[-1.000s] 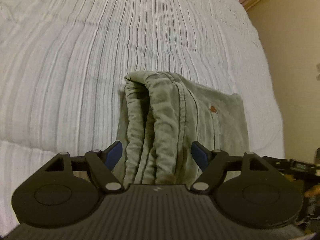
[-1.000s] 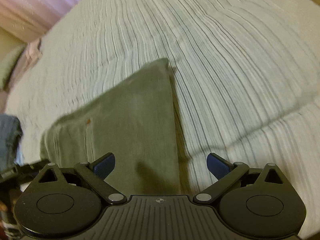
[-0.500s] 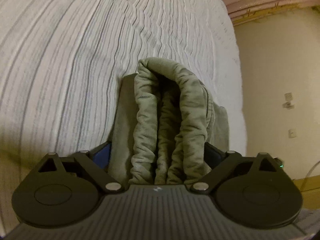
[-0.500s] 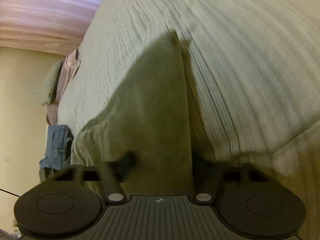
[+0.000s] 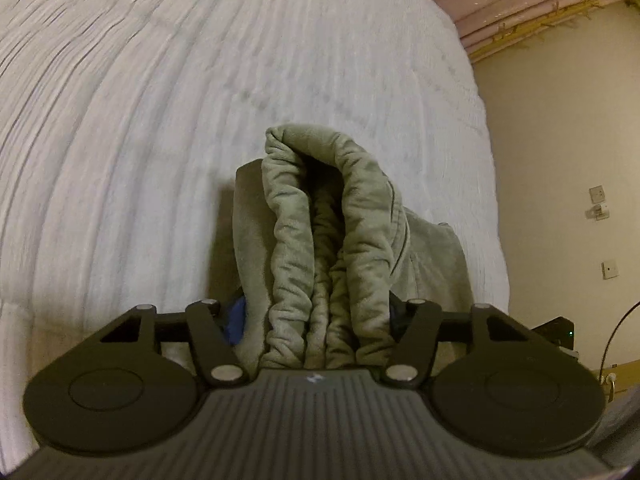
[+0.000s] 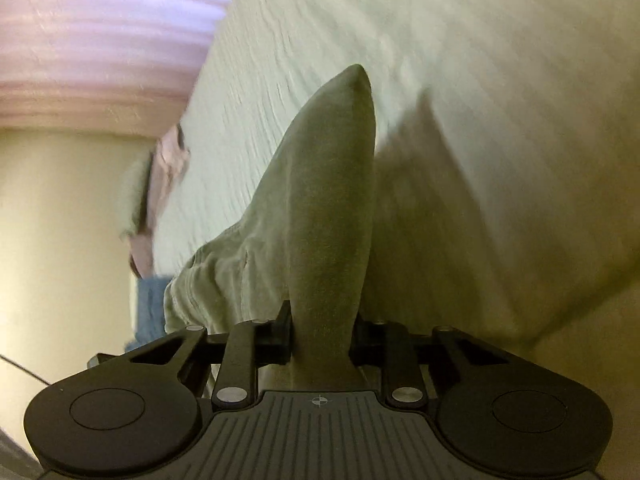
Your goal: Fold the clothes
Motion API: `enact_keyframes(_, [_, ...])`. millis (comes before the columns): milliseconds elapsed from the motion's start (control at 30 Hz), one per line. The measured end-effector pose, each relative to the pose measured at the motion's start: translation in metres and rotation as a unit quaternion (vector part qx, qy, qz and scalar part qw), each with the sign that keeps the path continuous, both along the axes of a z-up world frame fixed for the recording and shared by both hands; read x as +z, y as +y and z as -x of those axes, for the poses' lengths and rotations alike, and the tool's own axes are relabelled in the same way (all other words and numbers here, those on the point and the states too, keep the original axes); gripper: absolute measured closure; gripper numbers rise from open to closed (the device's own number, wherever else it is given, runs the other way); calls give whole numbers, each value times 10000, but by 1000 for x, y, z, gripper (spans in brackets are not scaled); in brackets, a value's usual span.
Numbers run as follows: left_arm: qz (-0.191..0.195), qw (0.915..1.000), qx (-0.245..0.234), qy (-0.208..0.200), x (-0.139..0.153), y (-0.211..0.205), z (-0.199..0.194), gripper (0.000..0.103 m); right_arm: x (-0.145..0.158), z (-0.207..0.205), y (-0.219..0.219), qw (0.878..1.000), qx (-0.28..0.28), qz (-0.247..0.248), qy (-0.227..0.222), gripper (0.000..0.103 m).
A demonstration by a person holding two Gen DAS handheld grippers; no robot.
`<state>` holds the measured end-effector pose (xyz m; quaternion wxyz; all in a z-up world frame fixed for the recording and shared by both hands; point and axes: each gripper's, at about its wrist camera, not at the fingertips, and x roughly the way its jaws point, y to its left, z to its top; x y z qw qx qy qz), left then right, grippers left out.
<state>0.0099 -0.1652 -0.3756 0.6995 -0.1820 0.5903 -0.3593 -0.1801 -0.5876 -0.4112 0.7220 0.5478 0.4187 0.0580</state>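
on the bed (image 5: 120,160), both jaws clamp the green garment (image 5: 328,240).

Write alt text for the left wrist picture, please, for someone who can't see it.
The left claw grips a thick bunched fold of olive-green trousers, its jaws having just been closing on the cloth. Behind lies a white striped bedspread, with a cream wall to the right.
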Motion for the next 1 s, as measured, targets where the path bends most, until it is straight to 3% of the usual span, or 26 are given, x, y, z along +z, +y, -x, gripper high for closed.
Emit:
enact_keyframes(167, [265, 9984, -432, -270, 22, -88, -18, 46, 21, 2, -80, 9968, -719, 328, -84, 80])
enact_keyframes(433, [755, 9871, -1397, -210, 0, -327, -73, 46, 46, -20, -244, 9730, -1965, 1193, -207, 79])
enact_keyframes(633, [1048, 9750, -1898, -483, 1, -485, -99, 46, 48, -39, -338, 9590, -2496, 1297, -334, 79])
enact_keyframes(800, [1029, 9701, -2101, -645, -4, -574, -112, 46, 30, -47, -376, 9532, -2709, 1313, -296, 79])
enact_keyframes(1000, [846, 9698, -2181, -688, -24, -617, -118, 46, 4, -53, -412, 9529, -2703, 1368, -141, 79])
